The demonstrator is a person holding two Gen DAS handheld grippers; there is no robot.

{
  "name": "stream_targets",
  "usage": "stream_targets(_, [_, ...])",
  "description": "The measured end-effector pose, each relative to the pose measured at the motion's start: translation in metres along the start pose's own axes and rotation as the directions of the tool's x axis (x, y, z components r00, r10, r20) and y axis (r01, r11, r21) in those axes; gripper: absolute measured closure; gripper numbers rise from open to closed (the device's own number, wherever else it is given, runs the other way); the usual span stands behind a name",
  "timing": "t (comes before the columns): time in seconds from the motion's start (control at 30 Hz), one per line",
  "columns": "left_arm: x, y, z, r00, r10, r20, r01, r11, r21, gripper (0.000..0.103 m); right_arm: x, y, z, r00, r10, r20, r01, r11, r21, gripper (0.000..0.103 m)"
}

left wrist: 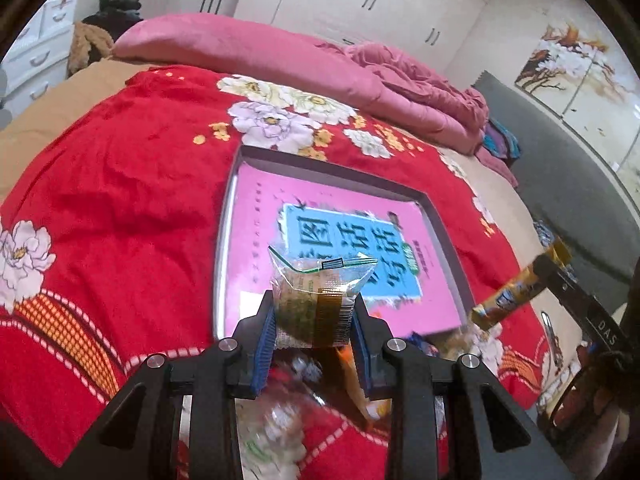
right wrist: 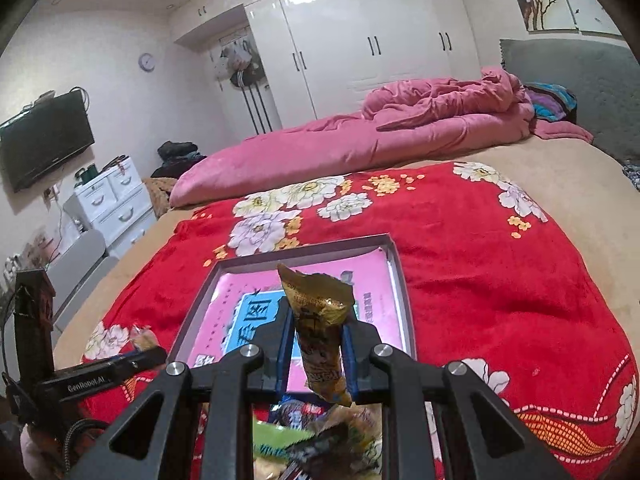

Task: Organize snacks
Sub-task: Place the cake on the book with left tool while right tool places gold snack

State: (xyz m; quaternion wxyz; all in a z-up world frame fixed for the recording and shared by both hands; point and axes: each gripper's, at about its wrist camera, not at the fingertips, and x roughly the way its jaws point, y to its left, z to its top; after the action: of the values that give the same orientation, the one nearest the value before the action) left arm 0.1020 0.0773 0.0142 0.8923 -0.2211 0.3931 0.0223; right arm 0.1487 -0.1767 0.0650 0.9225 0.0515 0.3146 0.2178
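My left gripper (left wrist: 314, 330) is shut on a clear snack packet (left wrist: 316, 304) with green and brown contents, held above the near edge of a shallow grey box (left wrist: 226, 216). A pink book with a blue title panel (left wrist: 344, 248) lies inside that box. My right gripper (right wrist: 318, 344) is shut on a long gold snack stick (right wrist: 320, 328), which stands upright over the same grey box (right wrist: 402, 280). The gold stick (left wrist: 516, 292) and the right gripper also show at the right of the left wrist view. A pile of loose snacks (right wrist: 316, 436) lies below both grippers.
The box rests on a red flowered blanket (left wrist: 132, 208) spread on a bed. A pink quilt (right wrist: 400, 136) is bunched behind it, with white wardrobes beyond. A television (right wrist: 44, 140) and white drawers (right wrist: 116, 204) stand at the left. The left gripper's body (right wrist: 88, 376) shows at lower left.
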Motion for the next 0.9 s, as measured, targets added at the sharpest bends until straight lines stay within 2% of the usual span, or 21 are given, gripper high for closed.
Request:
stream_targets(0.43, [0.049, 0.012, 0.014, 0.998, 0.022, -0.050, -0.021, 1.000, 0.023, 0.068, 0.048, -0.019, 0.001, 0.997, -0.054, -0.061, 0.054, 0.999, 0.002, 0.081])
stream_targets(0.9, [0.068, 0.010, 0.004, 0.996, 0.040, -0.083, -0.036, 0.998, 0.050, 0.068, 0.081, -0.023, -0.002, 0.993, -0.055, -0.108, 0.055, 0.998, -0.001, 0.081])
